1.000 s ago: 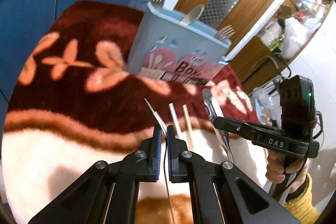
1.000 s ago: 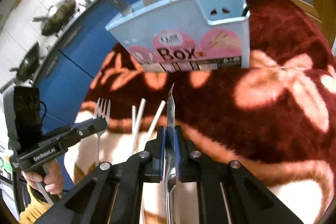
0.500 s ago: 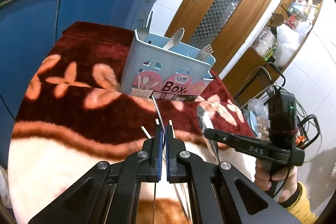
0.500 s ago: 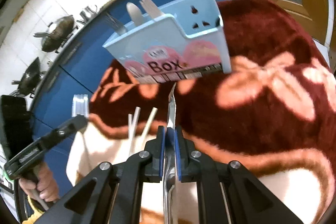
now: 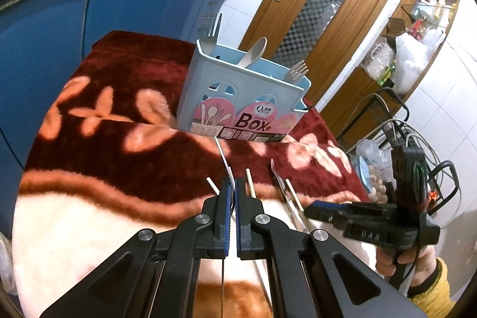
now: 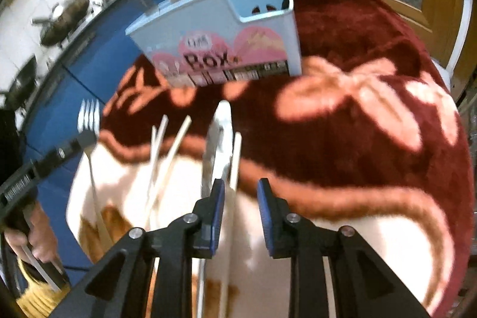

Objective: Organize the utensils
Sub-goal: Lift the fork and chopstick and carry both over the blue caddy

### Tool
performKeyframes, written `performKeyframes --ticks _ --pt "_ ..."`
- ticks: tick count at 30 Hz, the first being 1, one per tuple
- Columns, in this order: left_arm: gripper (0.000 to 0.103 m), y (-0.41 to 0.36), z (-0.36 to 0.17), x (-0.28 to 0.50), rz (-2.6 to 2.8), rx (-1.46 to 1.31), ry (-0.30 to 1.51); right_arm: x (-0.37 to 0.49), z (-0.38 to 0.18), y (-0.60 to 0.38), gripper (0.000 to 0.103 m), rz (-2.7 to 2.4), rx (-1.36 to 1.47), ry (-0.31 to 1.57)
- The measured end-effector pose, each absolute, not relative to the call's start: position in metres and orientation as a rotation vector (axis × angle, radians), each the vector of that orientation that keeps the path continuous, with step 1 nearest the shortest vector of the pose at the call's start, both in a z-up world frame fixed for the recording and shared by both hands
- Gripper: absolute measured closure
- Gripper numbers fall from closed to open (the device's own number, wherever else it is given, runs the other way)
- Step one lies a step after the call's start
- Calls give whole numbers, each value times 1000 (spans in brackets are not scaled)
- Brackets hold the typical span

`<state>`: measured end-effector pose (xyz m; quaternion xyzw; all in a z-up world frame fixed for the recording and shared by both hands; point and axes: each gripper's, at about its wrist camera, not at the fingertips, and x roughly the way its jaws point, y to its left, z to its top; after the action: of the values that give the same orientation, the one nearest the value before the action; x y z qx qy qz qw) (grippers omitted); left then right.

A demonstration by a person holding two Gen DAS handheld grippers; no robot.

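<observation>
Both wrist views look down, near; share utensil box (image 5: 243, 97).

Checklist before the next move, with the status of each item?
1. Left hand-held gripper shut on the fork: ok.
2. Right hand-held gripper clear of the metal utensil: ok. Its jaws have just been opening, nothing is between the pads, and the utensil lies on the blanket.
3. Utensil box upright: ok.
4. Free compartment in the box: ok, the right one looks empty from the right wrist.
5. All utensils sorted: not ok, the chopsticks lie loose.
6. Fork square in the grip: cannot tell, blurred.
</observation>
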<state>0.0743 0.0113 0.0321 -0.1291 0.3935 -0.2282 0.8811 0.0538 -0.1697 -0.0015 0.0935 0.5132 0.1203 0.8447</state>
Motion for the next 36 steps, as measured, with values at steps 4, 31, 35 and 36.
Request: performKeyframes --ticks 4,31,35,36 --pt "101 10 34 71 -478 -263 805 53 -3 -163 77 241 124 1100" --pt "102 10 117 99 -481 -264 551 42 88 -189 97 259 243 628" --pt "102 7 141 114 -470 -247 510 50 94 -187 97 256 242 574" --pt "102 6 149 119 -469 -247 499 53 93 -188 97 259 242 570"
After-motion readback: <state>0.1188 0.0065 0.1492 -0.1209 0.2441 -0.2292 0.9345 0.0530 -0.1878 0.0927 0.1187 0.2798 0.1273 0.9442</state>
